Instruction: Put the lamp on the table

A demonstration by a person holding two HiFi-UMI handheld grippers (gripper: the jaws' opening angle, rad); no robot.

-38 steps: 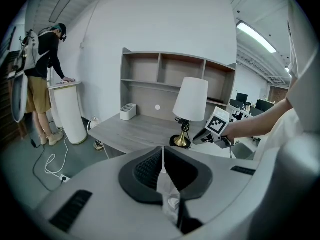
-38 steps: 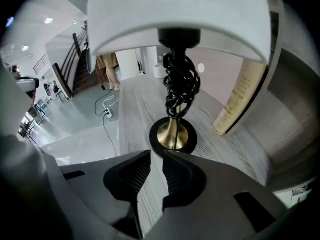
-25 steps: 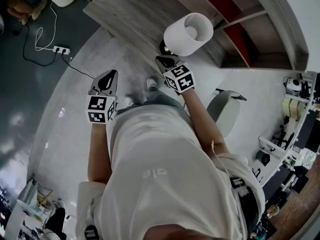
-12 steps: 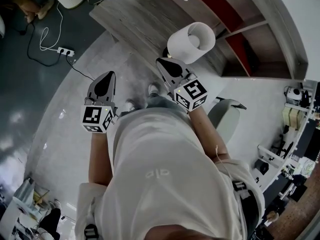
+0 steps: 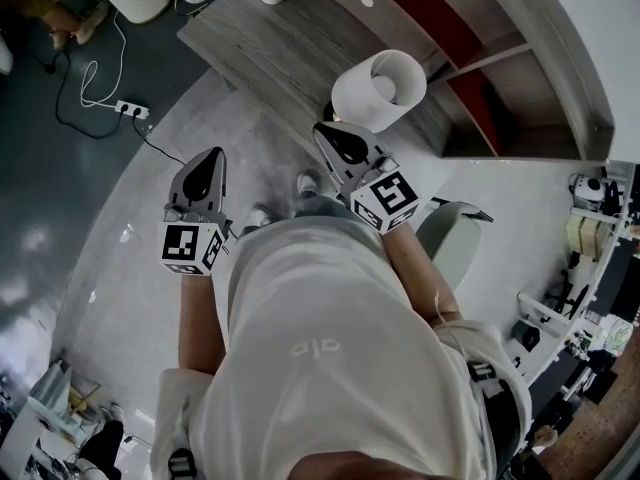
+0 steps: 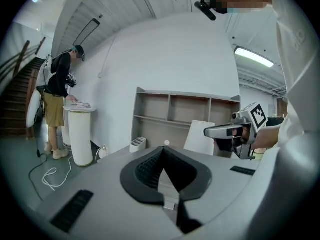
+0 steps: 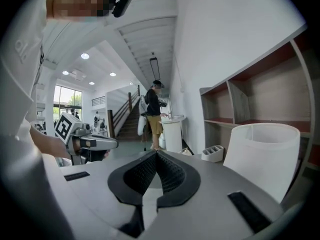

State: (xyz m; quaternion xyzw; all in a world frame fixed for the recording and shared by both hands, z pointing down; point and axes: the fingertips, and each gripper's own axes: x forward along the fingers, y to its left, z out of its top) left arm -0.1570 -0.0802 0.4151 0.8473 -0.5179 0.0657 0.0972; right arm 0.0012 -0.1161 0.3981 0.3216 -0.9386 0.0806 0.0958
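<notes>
Head view: wooden table (image 5: 270,48) spans the far side, floor (image 5: 130,238) to its near left. White-shaded lamp (image 5: 378,90) stands by the table's near edge. Right gripper (image 5: 335,136), jaws pressed together, empty, sits just near of the shade. Left gripper (image 5: 210,163), likewise closed on nothing, hangs over floor, well apart.

A person (image 6: 59,91) is standing at a white round pedestal (image 6: 81,134) beside the stairs (image 6: 12,91); a power strip (image 5: 128,110) is lying on the floor (image 5: 150,228), cable trailing.
</notes>
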